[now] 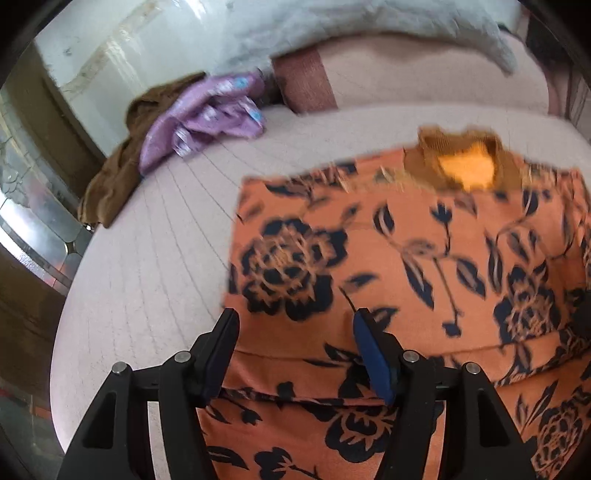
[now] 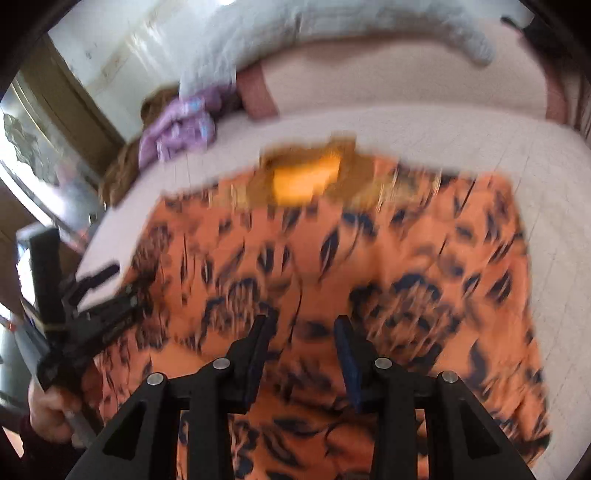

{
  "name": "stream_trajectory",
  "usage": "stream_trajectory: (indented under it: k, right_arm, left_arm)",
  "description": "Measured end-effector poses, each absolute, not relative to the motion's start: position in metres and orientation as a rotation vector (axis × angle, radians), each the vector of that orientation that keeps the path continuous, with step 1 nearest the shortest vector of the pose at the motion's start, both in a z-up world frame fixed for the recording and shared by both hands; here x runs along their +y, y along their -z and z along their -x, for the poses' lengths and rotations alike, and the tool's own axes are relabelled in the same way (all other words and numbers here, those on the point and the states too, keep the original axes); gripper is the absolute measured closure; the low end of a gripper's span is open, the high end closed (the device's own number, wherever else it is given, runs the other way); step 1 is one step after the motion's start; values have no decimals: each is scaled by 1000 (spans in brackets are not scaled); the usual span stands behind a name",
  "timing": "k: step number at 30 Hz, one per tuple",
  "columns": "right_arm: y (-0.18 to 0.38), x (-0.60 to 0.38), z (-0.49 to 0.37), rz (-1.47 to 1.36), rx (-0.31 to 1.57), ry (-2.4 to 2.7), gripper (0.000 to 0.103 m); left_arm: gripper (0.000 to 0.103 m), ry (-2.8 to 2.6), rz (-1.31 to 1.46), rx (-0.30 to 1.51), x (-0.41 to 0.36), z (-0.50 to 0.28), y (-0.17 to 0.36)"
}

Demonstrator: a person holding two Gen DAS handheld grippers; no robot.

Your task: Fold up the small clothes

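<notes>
Left of the orange floral-print cotton top [image 1: 406,258] spread on the pale quilted bed [image 1: 155,258] hover the left tongs [image 1: 295,354], parted and empty; right tongs [image 2: 301,354] likewise above its hem, risking bunching both layers

You are working over a pale pink quilted bed [image 1: 155,258], with a pink pillow [image 1: 424,74] lying along its far side under a pale blue blanket [image 1: 332,22]. A white wall [image 1: 110,48] is catching daylight at the left, beside a brown frame [image 1: 33,110].
</notes>
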State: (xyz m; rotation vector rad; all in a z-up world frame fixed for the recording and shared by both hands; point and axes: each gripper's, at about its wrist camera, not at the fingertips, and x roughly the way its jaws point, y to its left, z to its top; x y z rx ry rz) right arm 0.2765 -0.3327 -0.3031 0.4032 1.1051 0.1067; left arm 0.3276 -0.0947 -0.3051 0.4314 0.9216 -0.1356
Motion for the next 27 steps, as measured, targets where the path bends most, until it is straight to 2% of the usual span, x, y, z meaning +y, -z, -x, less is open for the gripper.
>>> stream_trajectory:
  k: [8,17,20,21,23,27]
  right_arm:
    - [306,-334,-283,-388,1101,-117,62]
    - [272,-363,-247,-443,1023,-86,61]
    - [262,-378,-222,-492,992,-51,60]
    - [259,-382,-213,-519,979,-42,59]
    - [254,-391,-194,-560,948,-21,49]
    - [257,-413,-132,-616,888,44,46]
  left_arm:
    - [37,135,-426,910,-94,-330,303]
    - [36,116,-403,828,-71,-305,277]
    - [31,97,-346,830,-48,-287,268]
    - [28,89,-322,832,-40,-282,266]
    - [27,69,-258,828,-17,-267,261]
    - [25,-4,-202,836,24,-221,270]
